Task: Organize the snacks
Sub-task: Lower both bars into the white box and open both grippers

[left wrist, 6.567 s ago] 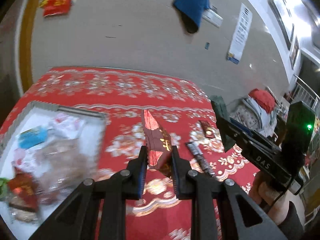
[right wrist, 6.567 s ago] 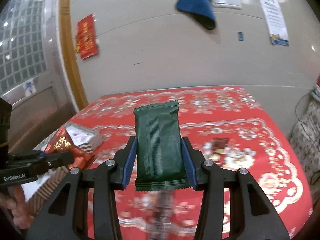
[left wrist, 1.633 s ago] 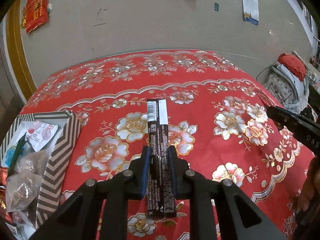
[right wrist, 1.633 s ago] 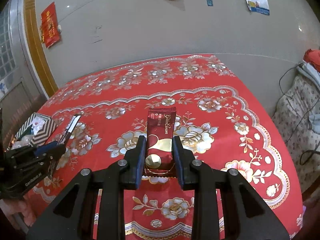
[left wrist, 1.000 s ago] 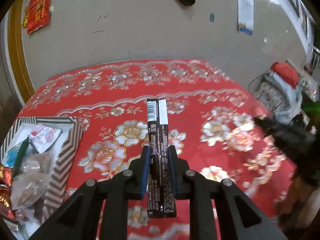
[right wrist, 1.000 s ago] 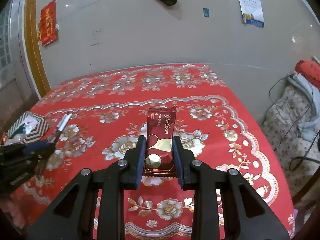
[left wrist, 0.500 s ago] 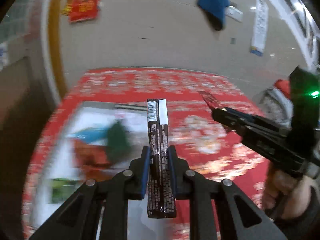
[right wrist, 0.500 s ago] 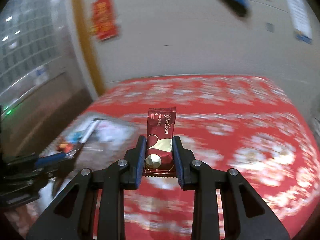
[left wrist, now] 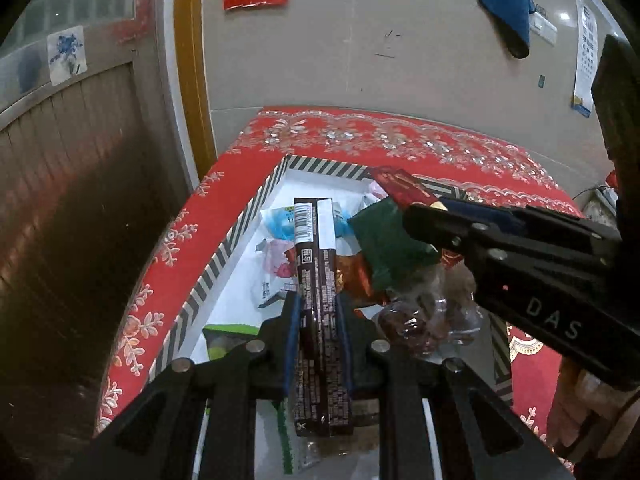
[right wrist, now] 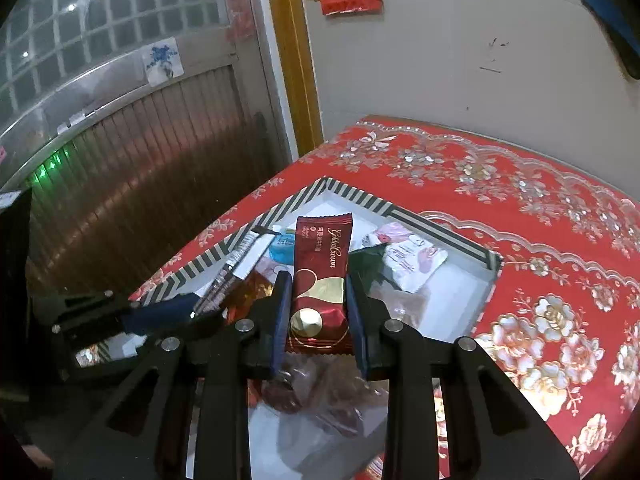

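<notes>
My left gripper [left wrist: 318, 304] is shut on a long dark brown snack bar [left wrist: 318, 280] and holds it above the striped-rim tray [left wrist: 224, 252]. My right gripper [right wrist: 318, 280] is shut on a red and gold snack packet [right wrist: 322, 276], also above the tray [right wrist: 436, 228]. In the left wrist view the right gripper [left wrist: 424, 210] enters from the right with the red packet [left wrist: 404, 186] at its tip. In the right wrist view the left gripper [right wrist: 192, 308] enters from the left with the dark bar [right wrist: 236, 268]. The tray holds several snacks, among them a green packet [left wrist: 386, 240].
The tray sits at the left corner of a table under a red flowered cloth [right wrist: 540, 248]. A brown slatted door [right wrist: 140, 184] and a wooden door frame [right wrist: 294, 56] stand left of the table. A grey wall [left wrist: 360, 60] rises behind it.
Both grippers swung left from over the open cloth to above the tray, each still holding its snack. The views have sharpened after motion blur.
</notes>
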The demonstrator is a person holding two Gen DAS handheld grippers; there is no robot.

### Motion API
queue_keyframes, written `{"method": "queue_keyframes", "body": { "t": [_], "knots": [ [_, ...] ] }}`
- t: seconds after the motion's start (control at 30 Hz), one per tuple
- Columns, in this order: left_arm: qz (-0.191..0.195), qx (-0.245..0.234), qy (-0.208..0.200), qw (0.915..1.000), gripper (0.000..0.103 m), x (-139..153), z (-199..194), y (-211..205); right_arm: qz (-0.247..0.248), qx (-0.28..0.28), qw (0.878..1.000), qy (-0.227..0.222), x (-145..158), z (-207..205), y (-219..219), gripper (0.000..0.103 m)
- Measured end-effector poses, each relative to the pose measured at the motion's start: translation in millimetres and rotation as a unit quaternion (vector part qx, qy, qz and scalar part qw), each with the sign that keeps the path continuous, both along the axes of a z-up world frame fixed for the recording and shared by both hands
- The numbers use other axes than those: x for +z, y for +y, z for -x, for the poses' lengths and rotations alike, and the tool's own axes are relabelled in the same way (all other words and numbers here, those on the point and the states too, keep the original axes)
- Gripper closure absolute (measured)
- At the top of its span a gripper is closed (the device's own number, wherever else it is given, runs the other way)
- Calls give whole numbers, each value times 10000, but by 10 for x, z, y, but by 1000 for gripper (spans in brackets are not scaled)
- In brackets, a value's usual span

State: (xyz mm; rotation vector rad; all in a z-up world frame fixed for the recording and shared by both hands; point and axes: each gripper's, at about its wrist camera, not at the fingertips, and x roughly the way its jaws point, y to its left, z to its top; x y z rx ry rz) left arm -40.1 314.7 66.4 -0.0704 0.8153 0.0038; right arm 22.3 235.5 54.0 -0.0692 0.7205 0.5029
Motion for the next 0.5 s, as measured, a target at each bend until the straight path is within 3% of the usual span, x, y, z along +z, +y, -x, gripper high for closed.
{"method": "queue_keyframes", "body": {
  "t": [0.5],
  "knots": [
    [-111,-80,-65,9999,83,44,-28,-75,97,-62,9999,-68,86,-23,9,77]
  ]
}}
